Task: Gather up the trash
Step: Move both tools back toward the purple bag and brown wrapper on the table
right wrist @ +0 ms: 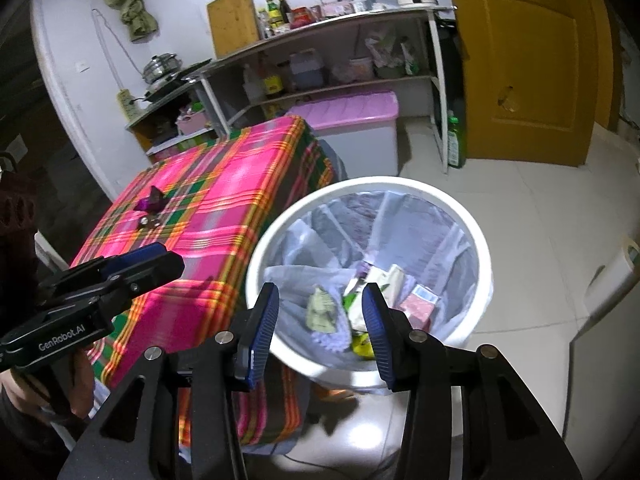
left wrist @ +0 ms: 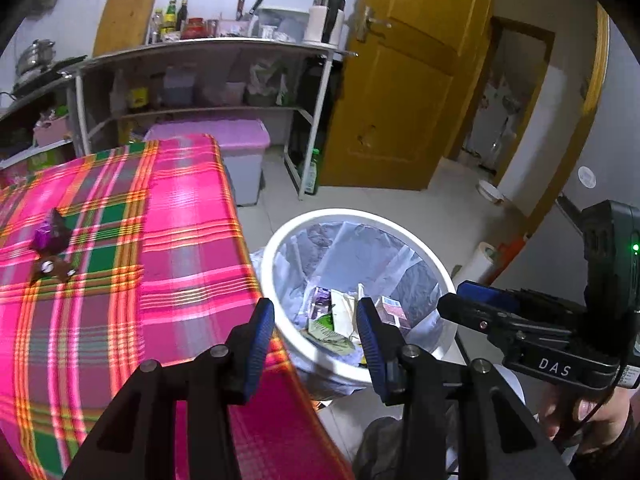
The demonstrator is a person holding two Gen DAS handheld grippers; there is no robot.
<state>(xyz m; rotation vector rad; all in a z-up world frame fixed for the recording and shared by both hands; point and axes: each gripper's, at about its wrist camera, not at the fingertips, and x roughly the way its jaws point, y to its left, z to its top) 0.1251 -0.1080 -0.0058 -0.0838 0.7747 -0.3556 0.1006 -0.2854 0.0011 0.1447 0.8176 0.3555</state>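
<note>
Two wrappers [left wrist: 50, 250] sit on the table [left wrist: 180, 240], far left of the bin [left wrist: 280, 344]; left gripper [left wrist: 316, 336] and right gripper [right wrist: 320, 322] hover over the bin, both part open and empty, the left nearer across open cloth

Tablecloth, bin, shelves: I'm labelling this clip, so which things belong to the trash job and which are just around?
Job: purple wrapper, brown wrapper, white bin, trash in bin, both empty grippers.
Lying about: bottles, pot, pink-lidded box, door.
</note>
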